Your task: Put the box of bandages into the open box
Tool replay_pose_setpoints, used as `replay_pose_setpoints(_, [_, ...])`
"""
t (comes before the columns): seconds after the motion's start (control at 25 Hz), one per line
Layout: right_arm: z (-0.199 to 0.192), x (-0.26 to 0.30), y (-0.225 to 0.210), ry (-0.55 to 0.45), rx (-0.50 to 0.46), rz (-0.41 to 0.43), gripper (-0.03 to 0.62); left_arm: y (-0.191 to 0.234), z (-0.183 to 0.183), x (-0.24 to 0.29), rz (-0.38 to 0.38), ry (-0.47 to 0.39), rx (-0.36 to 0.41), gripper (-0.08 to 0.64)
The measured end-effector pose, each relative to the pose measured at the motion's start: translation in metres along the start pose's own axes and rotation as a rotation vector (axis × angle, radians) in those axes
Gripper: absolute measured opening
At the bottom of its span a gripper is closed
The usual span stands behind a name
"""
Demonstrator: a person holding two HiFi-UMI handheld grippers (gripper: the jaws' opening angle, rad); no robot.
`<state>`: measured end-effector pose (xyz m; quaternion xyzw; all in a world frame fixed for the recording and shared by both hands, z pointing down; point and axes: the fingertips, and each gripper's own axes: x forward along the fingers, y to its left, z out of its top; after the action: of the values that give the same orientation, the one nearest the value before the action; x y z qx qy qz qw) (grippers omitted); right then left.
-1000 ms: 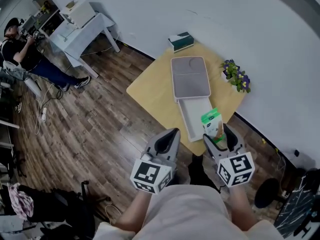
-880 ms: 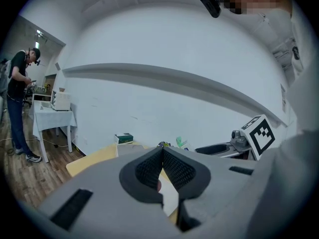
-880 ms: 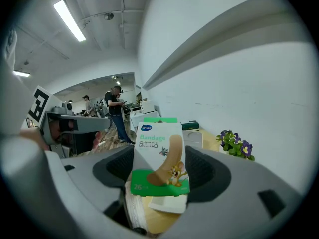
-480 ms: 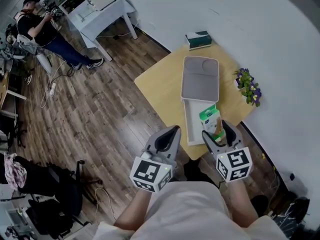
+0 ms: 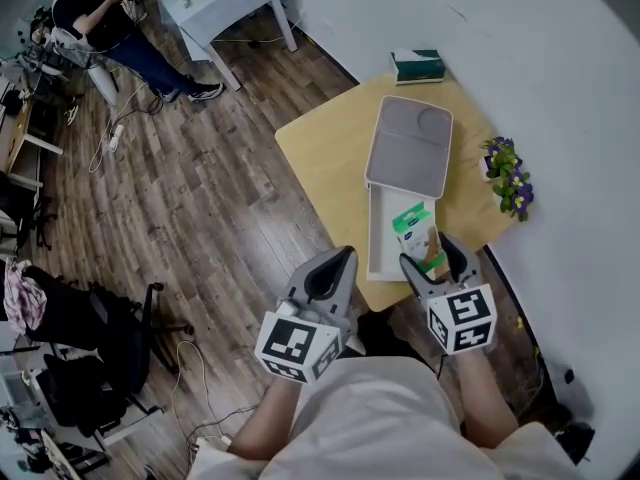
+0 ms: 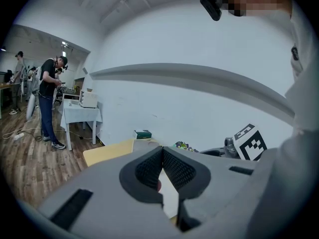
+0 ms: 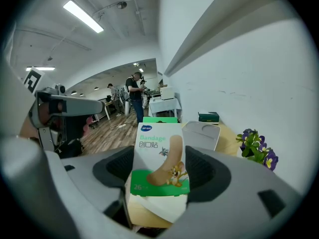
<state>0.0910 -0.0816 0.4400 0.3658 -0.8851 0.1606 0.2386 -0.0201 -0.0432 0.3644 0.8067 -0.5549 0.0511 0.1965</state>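
Right gripper view alone shows lettering on bandage box (image 7: 159,158).

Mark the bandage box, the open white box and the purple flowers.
bandage box (image 7: 160,158), right gripper view, on its printed front face.
open white box (image 5: 382,240), head view, on the bare floor of its tray.
purple flowers (image 5: 512,180), head view, on the blossoms.

One bandage box (image 5: 418,234); one open box (image 5: 382,252); one plant (image 5: 508,176).
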Motion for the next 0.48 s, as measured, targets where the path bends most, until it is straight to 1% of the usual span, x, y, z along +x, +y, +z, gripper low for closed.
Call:
replay_pose_setpoints(0.24, [-0.015,0.008,-0.006,0.041,-0.036,0.031,0.328,-0.005,-0.007,-0.002,0.046,-0.003,-0.014,0.003])
replay_pose_setpoints(0.48, [-0.027,0.018,-0.007,0.08,-0.048,0.031,0.328,0.001,-0.011,-0.005,0.063,0.004,-0.025,0.003])
